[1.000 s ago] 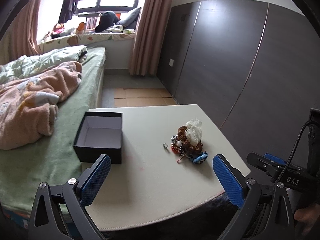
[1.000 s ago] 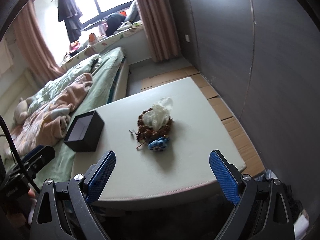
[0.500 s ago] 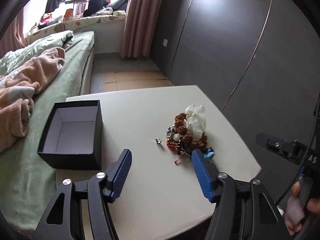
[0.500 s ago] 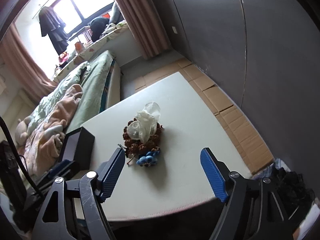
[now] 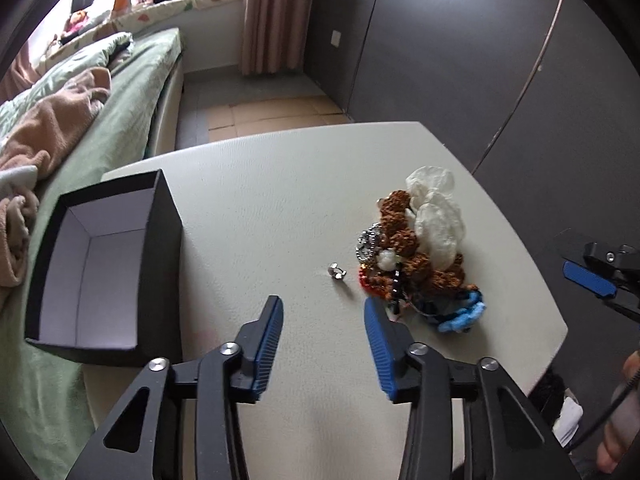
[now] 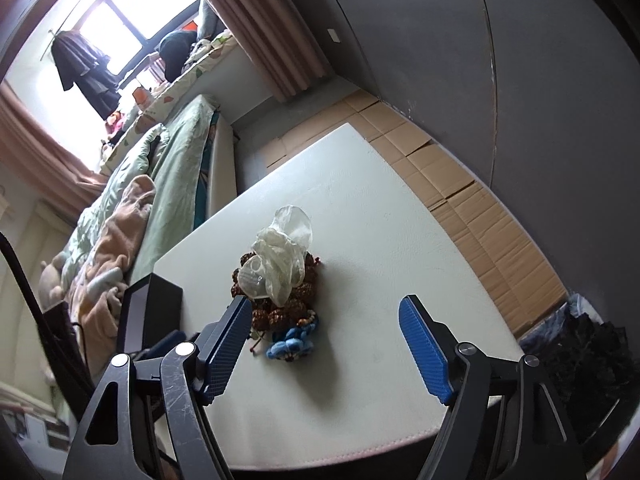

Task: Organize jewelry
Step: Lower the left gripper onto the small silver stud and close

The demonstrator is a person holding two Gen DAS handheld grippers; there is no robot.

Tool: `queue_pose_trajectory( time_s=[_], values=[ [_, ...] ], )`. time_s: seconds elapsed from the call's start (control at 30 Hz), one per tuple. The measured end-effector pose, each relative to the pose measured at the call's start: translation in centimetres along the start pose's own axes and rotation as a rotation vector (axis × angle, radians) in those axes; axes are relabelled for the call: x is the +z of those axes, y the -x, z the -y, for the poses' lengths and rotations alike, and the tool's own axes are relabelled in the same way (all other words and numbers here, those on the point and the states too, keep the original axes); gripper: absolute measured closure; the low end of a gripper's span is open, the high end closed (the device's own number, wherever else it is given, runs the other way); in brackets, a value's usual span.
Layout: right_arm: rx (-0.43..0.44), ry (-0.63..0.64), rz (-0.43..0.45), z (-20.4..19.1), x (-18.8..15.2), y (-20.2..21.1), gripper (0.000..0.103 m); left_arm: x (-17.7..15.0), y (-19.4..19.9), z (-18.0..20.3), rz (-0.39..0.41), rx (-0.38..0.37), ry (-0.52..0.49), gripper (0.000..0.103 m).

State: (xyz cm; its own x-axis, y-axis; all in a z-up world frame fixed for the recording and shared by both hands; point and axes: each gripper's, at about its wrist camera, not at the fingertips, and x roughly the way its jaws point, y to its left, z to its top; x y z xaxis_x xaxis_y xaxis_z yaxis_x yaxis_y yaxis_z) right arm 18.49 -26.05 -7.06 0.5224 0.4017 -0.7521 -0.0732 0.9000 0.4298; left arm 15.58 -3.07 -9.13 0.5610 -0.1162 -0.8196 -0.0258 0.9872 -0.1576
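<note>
A heap of jewelry [image 5: 416, 256] lies on the white table [image 5: 280, 200]: brown bead strands, a white crumpled bag [image 5: 438, 216], a blue piece [image 5: 464, 316] and red beads. A small silver ring [image 5: 336, 271] lies apart, just left of the heap. An open black box [image 5: 100, 264], empty, stands at the table's left edge. My left gripper [image 5: 323, 320] is open, low over the table, just short of the ring. My right gripper [image 6: 326, 320] is open, near the heap [image 6: 280, 292]; it also shows in the left wrist view [image 5: 588, 276].
A bed with green sheet and pink blanket [image 5: 52, 120] runs along the table's left side. A dark wall [image 5: 480, 60] stands to the right. Flattened cardboard [image 6: 460, 192] covers the floor beyond the table. Dark clutter [image 6: 580, 344] lies by the right corner.
Both grippers have moved forward and down toward the heap. My left gripper's jaws have narrowed from wide open to a smaller gap near the ring.
</note>
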Motion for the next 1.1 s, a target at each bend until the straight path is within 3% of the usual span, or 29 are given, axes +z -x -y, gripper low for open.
queue_pose_trajectory(
  time_s=[0.17,0.27,0.37,0.6,0.7,0.77,0.8,1.0,1.1],
  values=[
    [0.020,-0.021,-0.034,-0.2,0.4,-1.5,0.028,0.7,-1.7,0.1,-0.012,0.008,-0.018,0.061],
    [0.043,-0.043,-0.061,-0.3,0.6,-2.6,0.037,0.9,-3.0,0.3,-0.033,0.016,-0.029,0.061],
    [0.074,-0.085,-0.091,0.1,0.9,-3.7,0.038,1.1,-4.1,0.7,-0.054,0.026,-0.056,0.061],
    [0.092,-0.124,-0.112,0.1,1.7,-5.0,0.038,1.9,-5.1,1.6,-0.023,0.076,-0.128,0.063],
    [0.096,-0.138,-0.120,0.2,1.9,-5.5,0.038,2.1,-5.2,1.8,-0.020,0.089,-0.155,0.072],
    [0.102,-0.147,-0.126,0.2,2.0,-5.8,0.038,2.0,-5.2,2.0,-0.020,0.075,-0.170,0.088],
    [0.105,-0.150,-0.129,0.2,2.0,-5.8,0.038,2.0,-5.2,2.0,-0.021,0.073,-0.178,0.090],
    [0.107,-0.140,-0.130,-0.3,2.5,-6.5,0.038,2.6,-4.5,1.0,-0.022,0.036,-0.116,0.090],
    [0.120,-0.139,-0.133,-0.5,2.6,-6.9,0.049,3.0,-3.5,0.5,0.005,0.040,-0.098,0.090]
  ],
)
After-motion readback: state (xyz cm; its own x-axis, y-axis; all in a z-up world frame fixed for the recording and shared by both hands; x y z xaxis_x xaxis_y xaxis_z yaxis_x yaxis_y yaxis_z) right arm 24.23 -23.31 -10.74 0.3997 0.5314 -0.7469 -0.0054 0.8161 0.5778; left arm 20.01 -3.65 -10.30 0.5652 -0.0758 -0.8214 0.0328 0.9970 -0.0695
